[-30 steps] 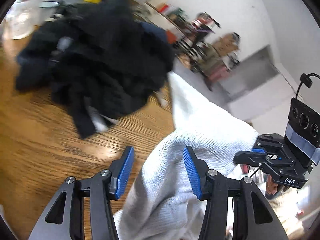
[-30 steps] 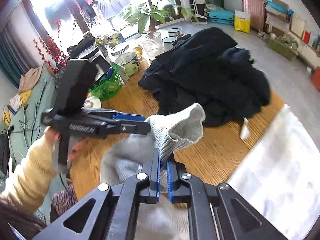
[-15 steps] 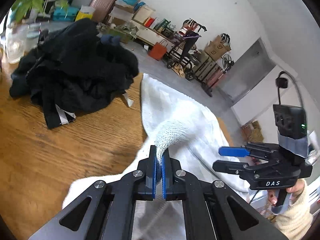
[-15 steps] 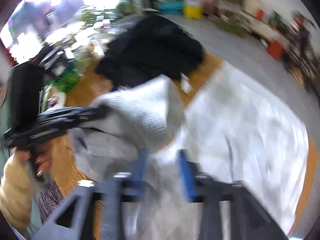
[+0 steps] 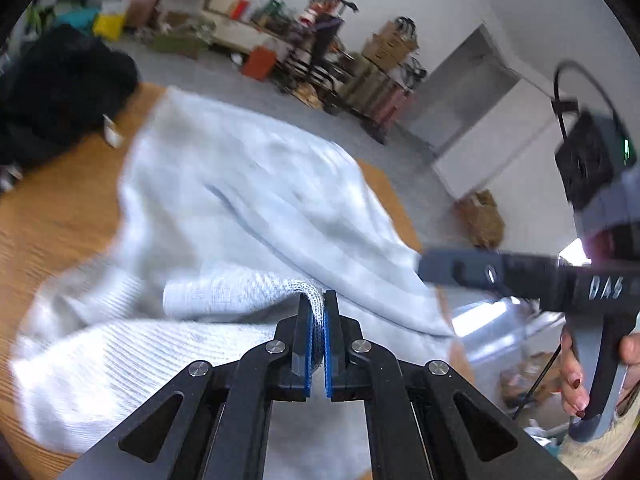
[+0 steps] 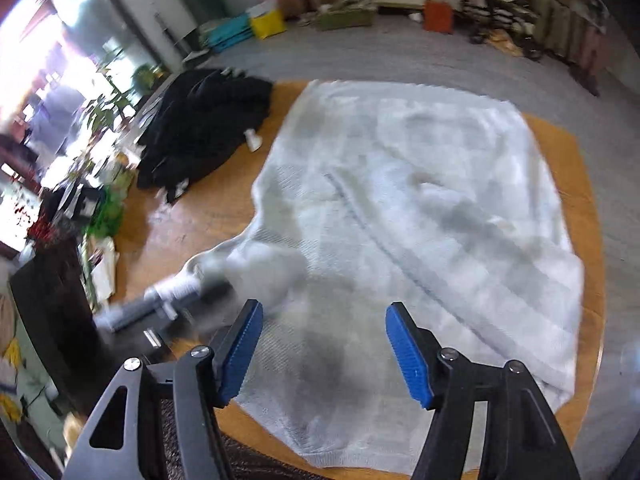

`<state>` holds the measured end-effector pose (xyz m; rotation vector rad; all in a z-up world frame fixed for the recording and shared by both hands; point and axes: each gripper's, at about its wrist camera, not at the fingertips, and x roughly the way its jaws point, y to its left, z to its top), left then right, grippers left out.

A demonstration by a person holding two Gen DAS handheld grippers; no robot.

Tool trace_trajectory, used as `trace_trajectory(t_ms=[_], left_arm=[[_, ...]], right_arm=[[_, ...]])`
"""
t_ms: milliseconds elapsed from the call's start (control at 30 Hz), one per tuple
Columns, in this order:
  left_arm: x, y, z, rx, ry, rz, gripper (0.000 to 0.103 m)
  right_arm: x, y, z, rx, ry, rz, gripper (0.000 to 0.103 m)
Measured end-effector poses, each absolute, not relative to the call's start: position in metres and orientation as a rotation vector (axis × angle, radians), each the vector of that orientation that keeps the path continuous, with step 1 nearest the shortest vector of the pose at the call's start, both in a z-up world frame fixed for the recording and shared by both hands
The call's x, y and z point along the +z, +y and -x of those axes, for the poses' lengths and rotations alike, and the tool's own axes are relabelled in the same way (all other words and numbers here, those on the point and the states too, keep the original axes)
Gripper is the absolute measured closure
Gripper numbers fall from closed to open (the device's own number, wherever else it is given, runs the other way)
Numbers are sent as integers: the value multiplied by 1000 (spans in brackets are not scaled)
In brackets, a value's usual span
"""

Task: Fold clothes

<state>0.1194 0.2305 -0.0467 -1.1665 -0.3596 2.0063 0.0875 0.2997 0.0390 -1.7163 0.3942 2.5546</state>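
Observation:
A white knit sweater (image 6: 420,200) lies spread on the round wooden table (image 6: 192,220). My left gripper (image 5: 318,312) is shut on a fold of the sweater (image 5: 248,200), a ribbed edge pinched between its blue pads and lifted over the body of the garment. In the right wrist view that left gripper (image 6: 208,292) is a blur at the left with white knit bunched on it. My right gripper (image 6: 324,312) hangs over the sweater's near part. Its jaws are opening and nothing is between them. It shows blurred at the right of the left wrist view (image 5: 432,268).
A pile of black clothes (image 6: 204,120) lies on the table's far left, beside the sweater. Plants and a green basket (image 6: 108,208) crowd the left edge. A person's hand (image 5: 576,376) holds the right gripper's handle. Boxes and racks line the far wall.
The left gripper closed on the sweater's ribbed edge and carried it across the garment. The right gripper let go of its knit fold, opened, and swung over the spread sweater.

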Motion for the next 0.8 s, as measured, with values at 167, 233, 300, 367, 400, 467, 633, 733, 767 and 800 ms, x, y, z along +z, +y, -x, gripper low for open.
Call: trace_trajectory(t_ms=[167, 233, 300, 367, 400, 467, 633, 733, 767, 800], left_arm=[[-87, 280, -146, 1920, -380, 1228, 99], [-100, 295, -150, 1896, -361, 1262, 99], [-108, 305, -155, 1896, -302, 1292, 99], [-113, 314, -159, 1882, -226, 1331, 99], [-113, 317, -161, 1868, -190, 1370, 99], [-115, 322, -164, 1836, -119, 1450, 92], [-102, 315, -172, 1705, -129, 1571, 39], [-73, 297, -180, 1607, -199, 1513, 31], [-65, 287, -178, 1618, -225, 1503, 30], [-56, 276, -176, 1632, -252, 1492, 28]], right_arm=[[22, 316, -103, 2489, 365, 1709, 32], [8, 324, -116, 2457, 349, 1724, 32], [-9, 333, -129, 2421, 341, 1749, 32], [-26, 342, -144, 2387, 348, 1778, 32], [-33, 347, -149, 2370, 361, 1788, 32], [-48, 356, -158, 2337, 386, 1806, 32], [-76, 375, -171, 2253, 430, 1841, 32], [-85, 382, -174, 2210, 430, 1852, 32], [-85, 384, -174, 2203, 421, 1845, 32], [-84, 385, -174, 2200, 415, 1838, 32]])
